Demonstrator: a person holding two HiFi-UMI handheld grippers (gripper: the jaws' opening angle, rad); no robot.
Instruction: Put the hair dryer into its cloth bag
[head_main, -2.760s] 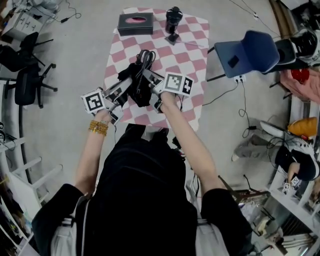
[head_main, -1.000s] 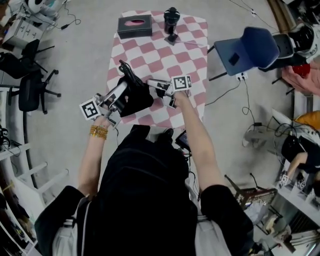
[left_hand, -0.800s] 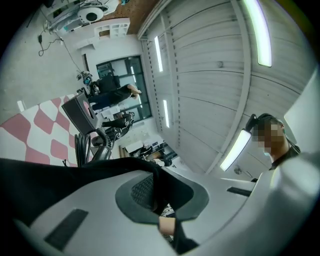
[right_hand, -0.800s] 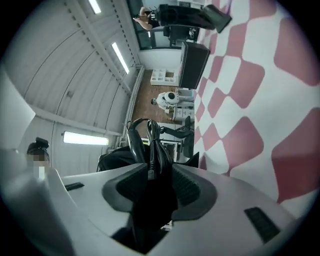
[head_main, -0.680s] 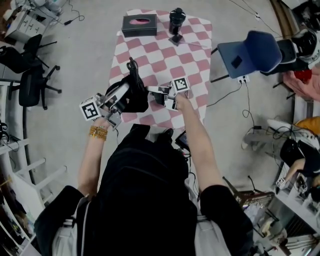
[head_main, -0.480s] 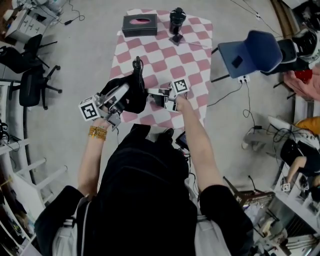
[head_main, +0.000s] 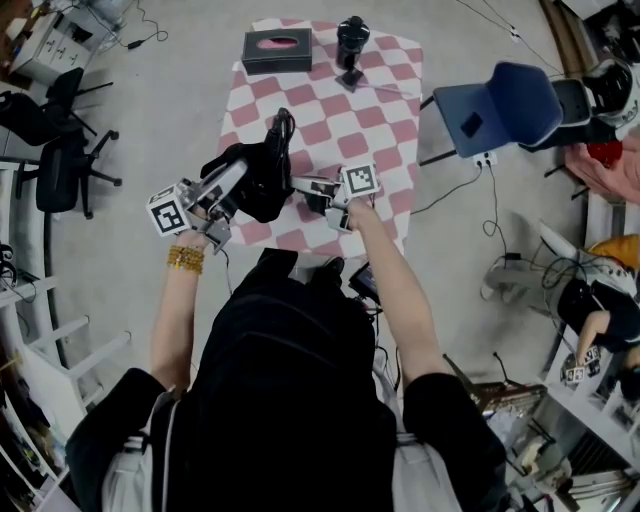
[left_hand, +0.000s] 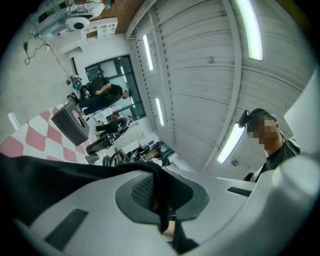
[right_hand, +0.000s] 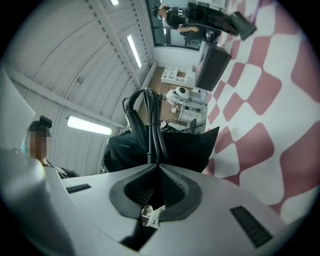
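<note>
The black cloth bag hangs between both grippers over the near part of the checkered table. The hair dryer's coiled black cord sticks up out of the bag; the dryer's body is hidden. My left gripper is shut on the bag's left edge, and black cloth runs between its pads. My right gripper has just closed its jaws on the bag's right edge. In the right gripper view the bag and cord rise just beyond the gripper, with a white tag between the jaws.
A dark tissue box and a black upright device stand at the table's far end. A blue chair is right of the table, a black office chair to the left. Cables lie on the floor.
The bag has been carried a little farther up the table and the left gripper has shifted left. The right gripper has come in against the bag and shut on its edge.
</note>
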